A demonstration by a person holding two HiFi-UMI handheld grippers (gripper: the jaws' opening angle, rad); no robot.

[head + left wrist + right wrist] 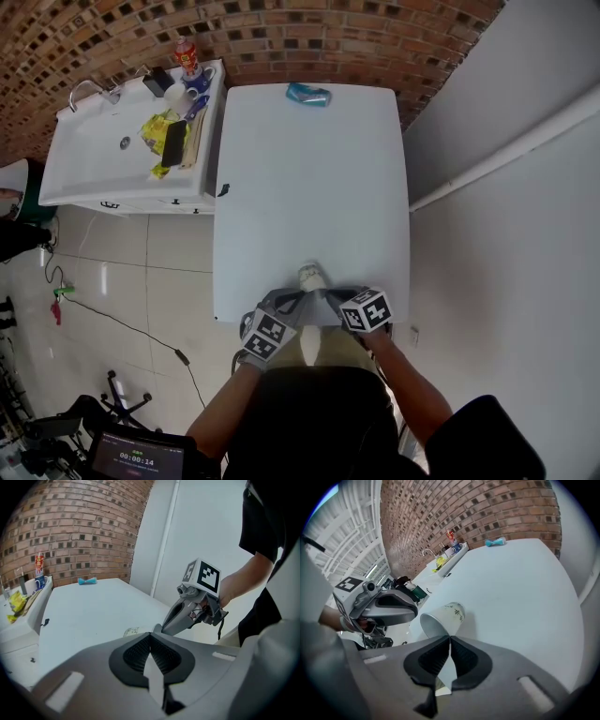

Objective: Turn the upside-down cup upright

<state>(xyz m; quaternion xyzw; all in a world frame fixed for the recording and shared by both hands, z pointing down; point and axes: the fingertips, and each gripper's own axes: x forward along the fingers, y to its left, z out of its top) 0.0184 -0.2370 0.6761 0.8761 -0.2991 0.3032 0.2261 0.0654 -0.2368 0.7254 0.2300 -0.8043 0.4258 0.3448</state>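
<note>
At the near edge of the tabletop [309, 178], about midway along it, the cup [312, 277] sits between the tips of my two grippers. It is a pale paper cup with a small dark print on its side, and it is neither upside down nor upright. It is tipped over on its side, with its open mouth turned back toward me and its base pointing out across the table.

My right gripper [450, 641] has its jaws clenched on the cup's rim [443, 616]. The edge of the mouth runs in between the tips of the dark pads, and the rest of the cup sticks out past them, throwing a shadow on the white surface. Seen from the other side, those same tips [161, 626] meet the cup [132, 631] low over the table.

My left gripper [151, 641] has its jaws pressed together with nothing between them. It hangs just beside the cup on the left without touching it, with its nose [415, 611] close to the open mouth. In the head view both grippers, left [292, 300] and right [328, 294], angle in toward the cup from the near edge.

A small blue object [308, 94] lies at the far edge of the tabletop, well apart from everything else. A white sink counter [94, 169] stands against the table's left edge, with bottles and packets on it. A brick wall [281, 37] runs behind both.
</note>
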